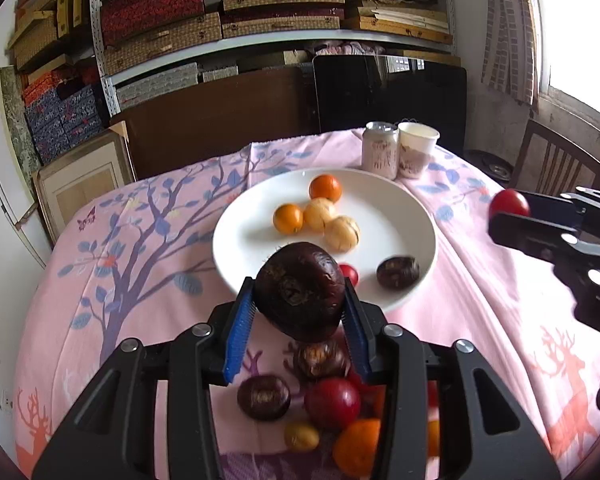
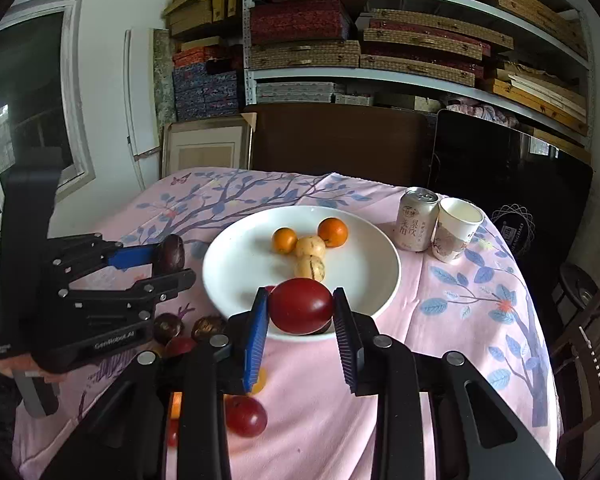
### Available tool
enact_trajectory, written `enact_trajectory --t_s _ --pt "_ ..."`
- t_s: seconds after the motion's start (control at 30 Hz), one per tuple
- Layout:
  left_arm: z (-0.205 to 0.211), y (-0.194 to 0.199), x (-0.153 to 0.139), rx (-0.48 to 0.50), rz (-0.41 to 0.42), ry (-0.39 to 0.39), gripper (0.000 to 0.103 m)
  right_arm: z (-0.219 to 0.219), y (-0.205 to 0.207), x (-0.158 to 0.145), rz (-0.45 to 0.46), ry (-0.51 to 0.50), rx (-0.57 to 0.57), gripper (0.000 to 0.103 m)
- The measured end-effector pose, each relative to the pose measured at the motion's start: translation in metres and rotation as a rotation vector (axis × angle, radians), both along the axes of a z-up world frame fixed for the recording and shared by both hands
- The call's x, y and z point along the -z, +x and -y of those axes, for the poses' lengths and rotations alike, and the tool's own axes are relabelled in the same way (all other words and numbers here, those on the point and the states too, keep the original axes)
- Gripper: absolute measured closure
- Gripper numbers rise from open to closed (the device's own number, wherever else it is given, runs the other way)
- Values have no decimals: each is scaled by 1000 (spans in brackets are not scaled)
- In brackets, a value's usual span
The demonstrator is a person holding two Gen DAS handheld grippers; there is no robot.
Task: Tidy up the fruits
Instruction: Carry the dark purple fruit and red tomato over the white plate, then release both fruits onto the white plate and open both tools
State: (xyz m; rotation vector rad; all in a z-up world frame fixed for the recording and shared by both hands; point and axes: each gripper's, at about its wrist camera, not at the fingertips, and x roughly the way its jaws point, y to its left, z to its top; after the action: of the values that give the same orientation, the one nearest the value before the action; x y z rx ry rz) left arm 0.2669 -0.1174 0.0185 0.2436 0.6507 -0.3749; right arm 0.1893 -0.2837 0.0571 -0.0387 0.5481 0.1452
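My left gripper (image 1: 299,300) is shut on a dark purple water chestnut (image 1: 299,290), held above the near rim of the white plate (image 1: 380,196). My right gripper (image 2: 301,312) is shut on a red tomato (image 2: 301,306) over the plate's (image 2: 236,256) near edge. The plate holds two oranges (image 1: 325,188), two pale yellow fruits (image 1: 342,233), another chestnut (image 1: 397,272) and a small red fruit (image 1: 350,273). Each gripper shows in the other's view: the right one (image 1: 508,212), the left one (image 2: 168,264).
Loose chestnuts (image 1: 263,397), red fruits (image 1: 332,403), an orange (image 1: 356,446) and a yellow fruit (image 1: 301,435) lie on the pink cloth near me. A drink can (image 2: 416,218) and paper cup (image 2: 456,230) stand behind the plate at the right. Chairs and shelves surround the table.
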Motion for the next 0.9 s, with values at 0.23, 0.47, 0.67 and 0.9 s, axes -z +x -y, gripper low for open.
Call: enact_trajectory --t_s 0.23,0.47,0.67,0.9 --pt "15 33 0 -82 83 9 62 6 54 11 41 18 30 71" --pt "14 49 32 -59 17 9 62 16 82 36 -52 92 54 71" --pt "14 73 37 -62 -17 -41 62 9 92 55 -110 58 56 71" --pt "35 80 56 16 -48 6 62 11 99 68 -149 65 67 71"
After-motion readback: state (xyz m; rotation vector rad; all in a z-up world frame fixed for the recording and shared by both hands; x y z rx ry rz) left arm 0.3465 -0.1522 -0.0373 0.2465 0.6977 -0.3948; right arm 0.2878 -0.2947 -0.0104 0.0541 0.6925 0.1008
